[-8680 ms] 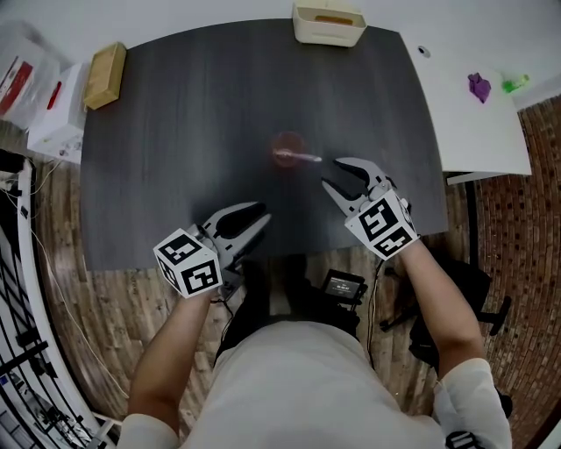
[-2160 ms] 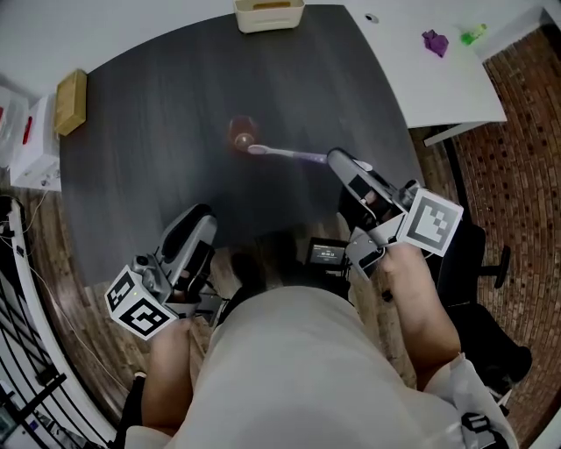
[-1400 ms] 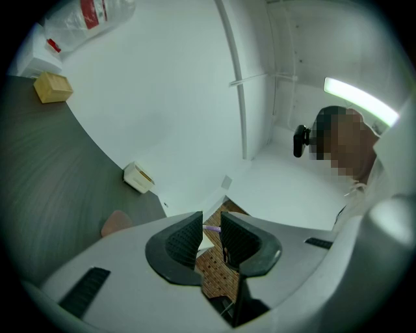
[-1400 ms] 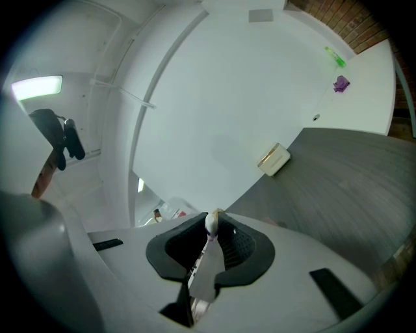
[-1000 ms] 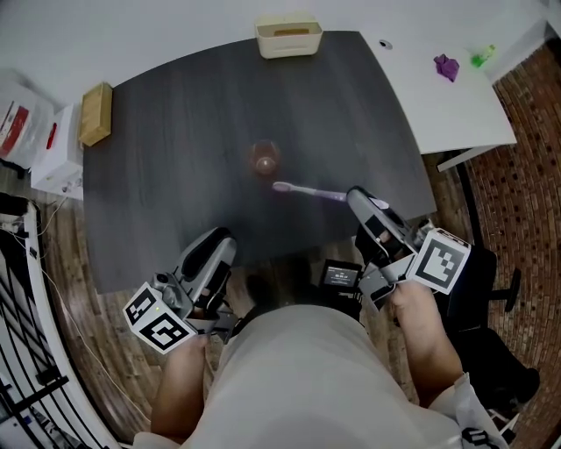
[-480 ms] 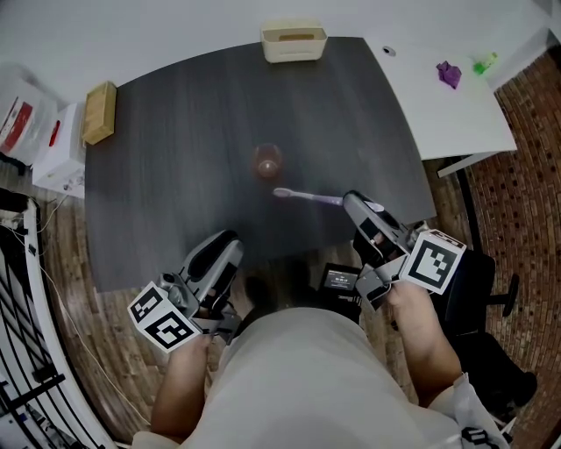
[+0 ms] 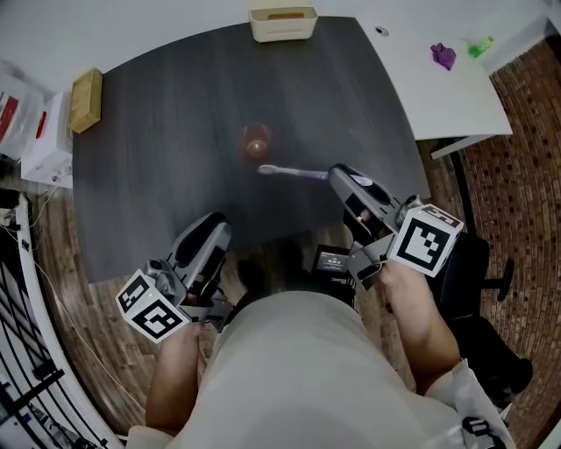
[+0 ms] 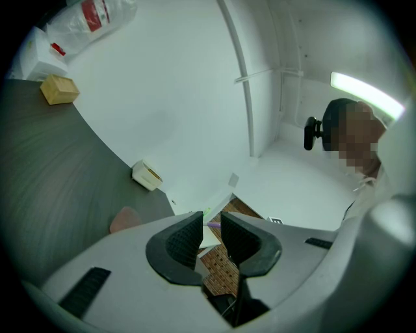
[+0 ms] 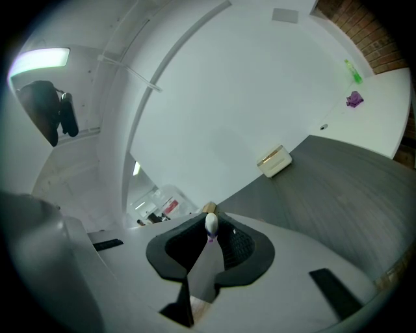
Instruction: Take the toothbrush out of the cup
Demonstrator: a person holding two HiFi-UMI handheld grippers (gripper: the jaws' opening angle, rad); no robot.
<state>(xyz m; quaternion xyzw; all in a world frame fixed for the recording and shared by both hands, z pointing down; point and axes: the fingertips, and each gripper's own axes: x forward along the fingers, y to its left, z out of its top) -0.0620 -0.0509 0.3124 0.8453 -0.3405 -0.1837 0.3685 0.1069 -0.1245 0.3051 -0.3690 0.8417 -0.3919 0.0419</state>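
A pink see-through cup [image 7: 255, 140] stands upright on the dark table [image 7: 158, 149]; it also shows as a pink shape [image 8: 127, 220] in the left gripper view. The toothbrush [image 7: 289, 172], purple-handled with a white head, is outside the cup, level, its head just in front of the cup. My right gripper [image 7: 337, 174] is shut on its handle end; the white head [image 9: 211, 224] shows past the jaws of that gripper [image 9: 211, 229]. My left gripper [image 7: 210, 231] hangs at the table's front edge, its jaws [image 8: 209, 227] nearly together with nothing between them.
A cream box [image 7: 282, 24] sits at the table's far edge, a wooden block [image 7: 86, 89] at its left edge. A white table [image 7: 456, 96] on the right carries a purple item [image 7: 443, 55] and a green one [image 7: 478, 48]. White packages [image 7: 39, 131] lie left of the table.
The toothbrush stood in the cup with both grippers open 8.7 s ago; now it is out, in my shut right gripper. The left gripper has drawn back and shut. Little moved in the last second.
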